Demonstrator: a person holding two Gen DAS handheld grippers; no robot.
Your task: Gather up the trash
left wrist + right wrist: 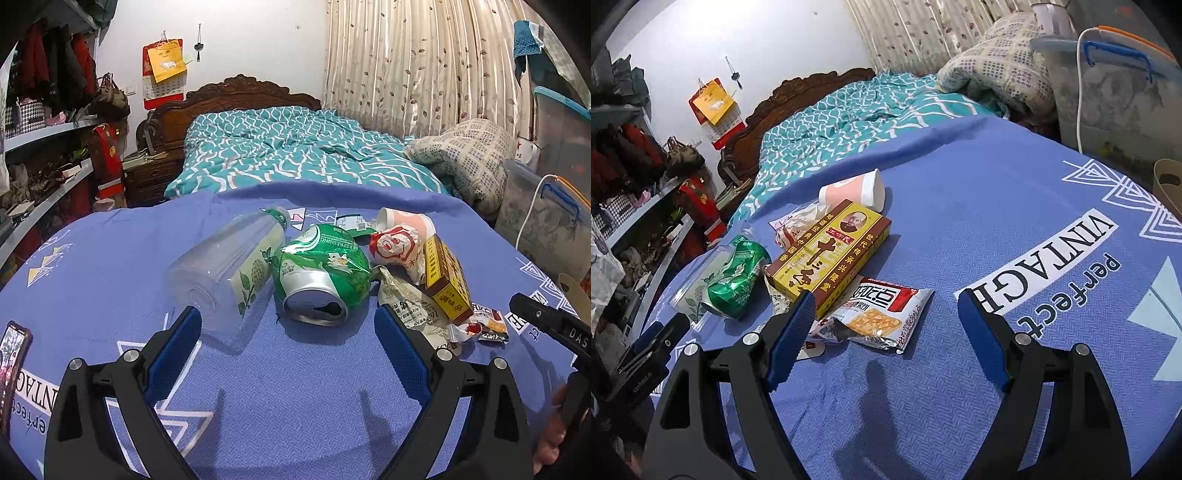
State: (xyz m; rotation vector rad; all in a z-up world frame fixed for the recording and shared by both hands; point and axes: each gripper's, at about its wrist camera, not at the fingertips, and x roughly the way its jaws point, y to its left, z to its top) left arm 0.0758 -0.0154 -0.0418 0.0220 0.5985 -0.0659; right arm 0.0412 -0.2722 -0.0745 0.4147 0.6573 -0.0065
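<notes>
Lying in a heap on the blue cloth [295, 387], the trash sits at twelve o'clock from the left claw [288, 325], whose jaws stand wide with nothing between them. A crushed green can [321, 273] reads "REFRESHING"; at its nine o'clock lies a clear bottle [225, 269], at its three o'clock a yellow box [448, 280] printed in Chinese characters and a crumpled wrapper [395, 245]. A pink cup [406, 221] lies at one o'clock. The right claw [886, 321] is also wide and empty, a snack packet [882, 314] at its twelve o'clock. The cloth reads "Perfect VINTAGE" [1045, 273].
</notes>
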